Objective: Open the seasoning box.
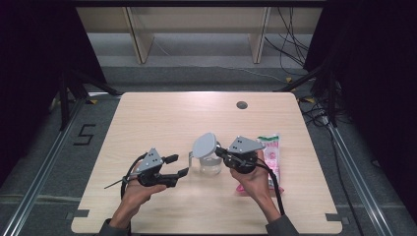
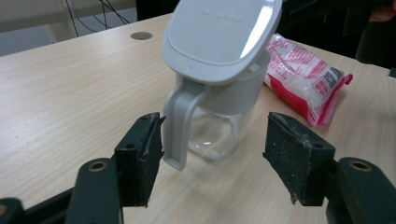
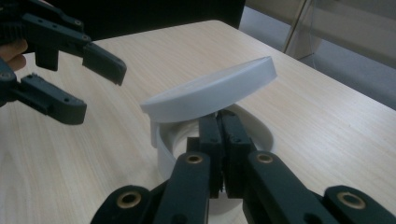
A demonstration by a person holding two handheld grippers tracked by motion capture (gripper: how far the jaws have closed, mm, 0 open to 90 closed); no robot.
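surface: pale wooden table [image 1: 162, 118] with a small round grey cap [image 1: 241, 104] near the far edge, grey floor and dark curtains around it.
jar: clear glass jar [image 1: 210, 166] stands upright near the middle of the table, between the two grippers; it has a grey collar and a grey handle [image 2: 179, 126] on the side toward the left gripper.
lid: grey flip lid [image 1: 203, 144] is raised and tilted, attached at the handle side, so the mouth of the jar is uncovered.
right gripper: right gripper [image 3: 221, 135] has its jaws pressed together at the rim of the jar, just under the raised lid; what exactly they pinch i cannot tell.
left gripper: left gripper [image 1: 179, 165] is just beside the jar, jaws wide apart and nothing between the pads; the handle is near one jaw but not touched.
packet: pink and white plastic packet [image 1: 272, 155] lies flat behind the right hand [image 1: 252, 178], near the jar.
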